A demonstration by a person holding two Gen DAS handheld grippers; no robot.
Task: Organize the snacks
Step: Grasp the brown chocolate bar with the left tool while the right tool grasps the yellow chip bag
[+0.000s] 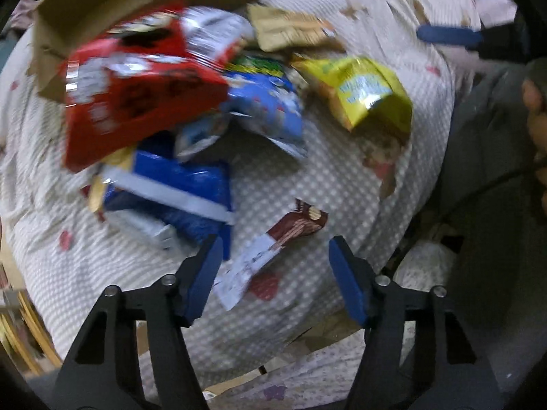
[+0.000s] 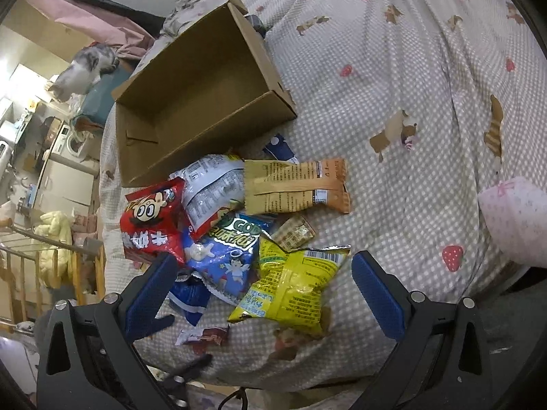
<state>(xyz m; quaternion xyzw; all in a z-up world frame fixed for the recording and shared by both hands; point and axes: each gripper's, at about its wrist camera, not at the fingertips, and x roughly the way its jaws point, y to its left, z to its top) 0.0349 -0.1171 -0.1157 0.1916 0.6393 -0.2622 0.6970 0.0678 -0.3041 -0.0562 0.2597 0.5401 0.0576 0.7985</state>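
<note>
Snack packs lie heaped on the checked bedspread (image 2: pixel 393 109) in front of an empty cardboard box (image 2: pixel 191 102). The heap holds a red bag (image 2: pixel 154 225), a blue bag (image 2: pixel 222 259), a yellow bag (image 2: pixel 294 294), a tan and orange packet (image 2: pixel 294 188) and a silvery white bag (image 2: pixel 208 188). My left gripper (image 1: pixel 276 239) points down, open, with a small maroon and white packet (image 1: pixel 294 225) lying between its fingers, untouched. Left of it sits a blue pack (image 1: pixel 177 184). My right gripper (image 2: pixel 265 259) hangs open above the yellow bag. The left wrist view is motion-blurred.
The bed's edge drops off at the bottom of both views. A pink pouch (image 2: pixel 516 218) rests on the cover at the right. Wooden rails (image 2: pixel 34 266) and room clutter stand beyond the bed's left side. Part of a person (image 1: pixel 536 102) shows at the right.
</note>
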